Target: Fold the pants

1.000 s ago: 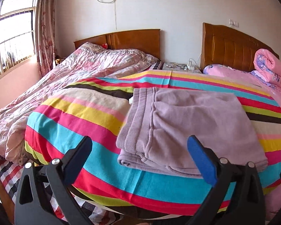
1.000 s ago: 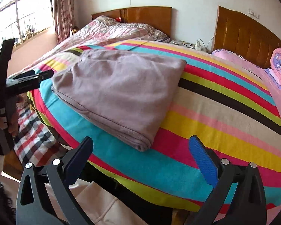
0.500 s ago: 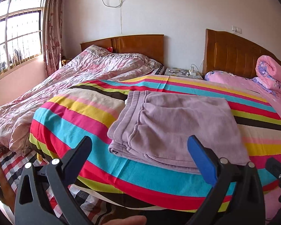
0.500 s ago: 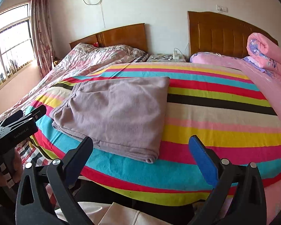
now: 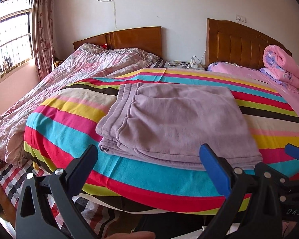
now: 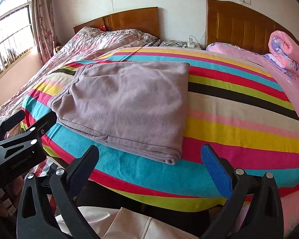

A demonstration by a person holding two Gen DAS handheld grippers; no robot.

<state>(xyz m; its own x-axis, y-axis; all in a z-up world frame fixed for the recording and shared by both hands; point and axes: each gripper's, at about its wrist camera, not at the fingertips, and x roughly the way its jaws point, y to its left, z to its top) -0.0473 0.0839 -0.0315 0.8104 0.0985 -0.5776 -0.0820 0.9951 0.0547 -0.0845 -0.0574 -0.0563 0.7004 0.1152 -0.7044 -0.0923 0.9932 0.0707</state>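
The lilac fleece pants [image 5: 177, 123] [image 6: 127, 101] lie folded into a flat rectangle on the striped bedspread [image 5: 65, 119] [image 6: 239, 123], waistband to the left. My left gripper [image 5: 149, 159] is open and empty, held back from the bed's near edge, short of the pants. My right gripper [image 6: 149, 159] is also open and empty, off the near edge, facing the pants' front right corner. The left gripper [image 6: 20, 137] shows at the left edge of the right wrist view, and the right gripper's blue tip [image 5: 297, 153] shows at the right of the left wrist view.
A crumpled floral quilt [image 5: 73, 75] covers the left bed. A rolled pink duvet [image 5: 281, 65] lies at the right headboard. A nightstand [image 5: 181, 63] with cables stands between the wooden headboards. A window [image 5: 8, 45] and curtain are at left. White cloth [image 6: 117, 225] lies below the bed edge.
Both grippers have drawn back from the bed and levelled out, so the pants look smaller and farther. Both stay open. The pants have not moved.
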